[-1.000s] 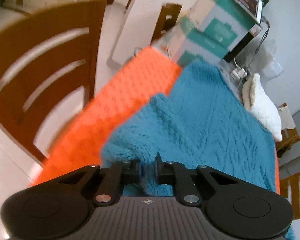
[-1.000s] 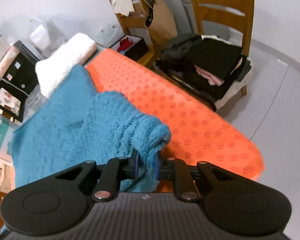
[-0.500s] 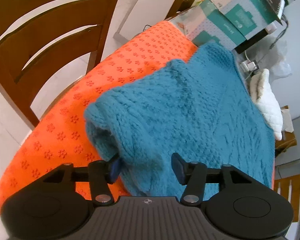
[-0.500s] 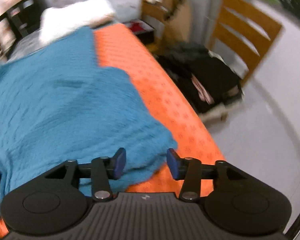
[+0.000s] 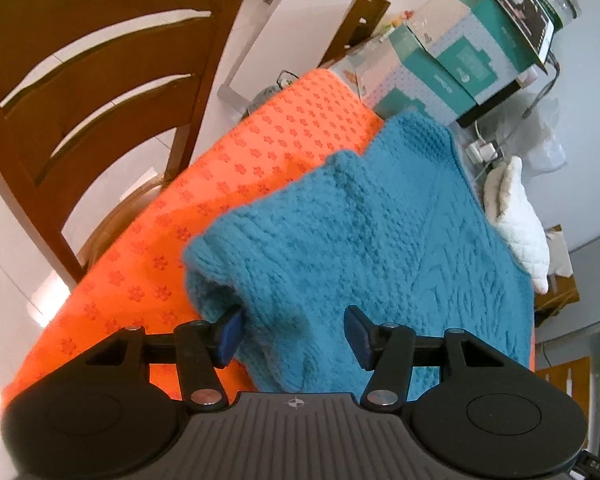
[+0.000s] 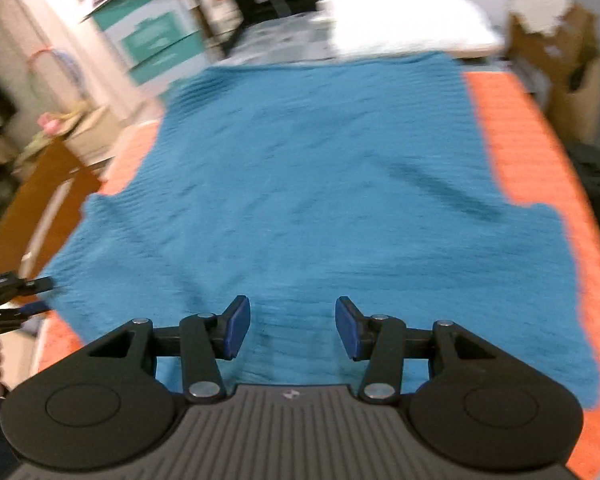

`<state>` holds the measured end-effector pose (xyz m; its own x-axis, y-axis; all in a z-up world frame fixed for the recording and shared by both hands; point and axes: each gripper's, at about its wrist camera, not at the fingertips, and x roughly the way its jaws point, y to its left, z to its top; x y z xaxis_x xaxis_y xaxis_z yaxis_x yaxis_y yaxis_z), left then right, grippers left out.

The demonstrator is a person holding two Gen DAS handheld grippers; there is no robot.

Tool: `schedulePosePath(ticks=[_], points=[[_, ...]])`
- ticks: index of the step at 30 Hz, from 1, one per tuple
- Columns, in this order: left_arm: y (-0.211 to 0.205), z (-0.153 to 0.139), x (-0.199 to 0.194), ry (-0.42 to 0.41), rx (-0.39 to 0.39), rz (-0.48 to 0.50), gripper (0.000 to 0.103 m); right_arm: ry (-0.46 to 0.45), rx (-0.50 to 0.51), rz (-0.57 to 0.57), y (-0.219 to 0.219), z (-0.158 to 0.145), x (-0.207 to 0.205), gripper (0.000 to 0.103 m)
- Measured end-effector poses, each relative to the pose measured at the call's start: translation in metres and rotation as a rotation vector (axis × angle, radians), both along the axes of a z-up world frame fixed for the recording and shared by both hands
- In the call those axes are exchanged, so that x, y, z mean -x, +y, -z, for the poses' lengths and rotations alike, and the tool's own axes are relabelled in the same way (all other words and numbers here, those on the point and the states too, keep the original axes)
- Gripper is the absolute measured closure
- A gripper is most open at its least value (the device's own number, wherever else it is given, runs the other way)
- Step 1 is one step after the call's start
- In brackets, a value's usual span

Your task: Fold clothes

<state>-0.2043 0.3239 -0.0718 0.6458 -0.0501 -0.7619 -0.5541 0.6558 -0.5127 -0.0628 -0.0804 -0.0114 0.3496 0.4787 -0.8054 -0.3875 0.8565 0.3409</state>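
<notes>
A teal knitted sweater (image 6: 312, 184) lay spread over an orange flower-patterned mat (image 5: 172, 248) on the table, filling most of the right wrist view from the centre out to 12 o'clock. The mat showed as orange margins at 3 and 9 o'clock. The garment lay mostly flat, which suits a fold being made in stages.

The left gripper (image 5: 293, 334) stood wide open, its blue pads either side of a thick doubled-over edge of the sweater — the left pad (image 5: 230, 334) just at the knit, the other apart from it, nothing clamped. That bulge at 9 o'clock of the left wrist view looked like a turned-in sleeve or side panel, set down where it would stay inside the body's outline.

The right gripper (image 6: 293, 328) was likewise fully open and empty, hovering over the near hem, free to take a fresh hold. Blur in that view hid finer detail.

A wooden chair (image 5: 88, 92) stood at 10 o'clock beside the table in the left wrist view. Teal-and-white cartons (image 5: 444, 68) were stacked at 1 o'clock — print showed on their sides, but it was too small and skewed to read. A white quilted cloth (image 5: 516, 220) lay at 3 o'clock, just beyond the sweater's far edge.
</notes>
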Motion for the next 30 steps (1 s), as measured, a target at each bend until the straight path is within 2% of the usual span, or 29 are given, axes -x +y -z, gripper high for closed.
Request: schedulePosePath(ticks=[7,10,11,12,14,16,19,22,25,27,30], points=[[0.011,0.0,0.006,-0.01,-0.005,-0.03,0.045,0.109,-0.02,-0.142,0.068,0.038,-0.014,0.05],[0.014,0.001,0.008,-0.004,-0.005,-0.034,0.045,0.184,-0.056,-0.193,0.089,0.053,-0.017,0.05],[0.015,0.002,0.008,-0.003,-0.004,-0.037,0.045,0.2,-0.055,-0.211,0.097,0.057,-0.016,0.055],[0.015,0.003,0.008,-0.002,-0.004,-0.04,0.045,0.195,-0.045,-0.227,0.104,0.06,-0.015,0.072],[0.016,0.003,0.008,-0.001,-0.007,-0.043,0.045,0.17,-0.028,-0.256,0.113,0.061,-0.013,0.08],[0.017,0.003,0.008,-0.002,-0.009,-0.048,0.045,0.143,-0.039,-0.269,0.113,0.052,-0.013,0.083],[0.018,0.001,0.007,-0.008,-0.011,-0.052,0.045,0.112,-0.066,-0.244,0.097,0.028,-0.021,0.083],[0.017,0.003,0.004,0.005,-0.018,-0.05,0.045,0.079,-0.023,-0.252,0.087,0.018,-0.027,0.083],[0.016,0.005,0.001,0.019,-0.026,-0.049,0.045,0.106,0.032,-0.273,0.09,0.035,-0.032,0.08],[0.015,0.004,0.0,0.025,-0.036,-0.048,0.045,0.124,0.071,-0.282,0.093,0.047,-0.034,0.073],[0.009,-0.014,0.002,0.001,-0.126,-0.034,0.045,0.09,0.051,-0.274,0.085,0.032,-0.031,0.071]])
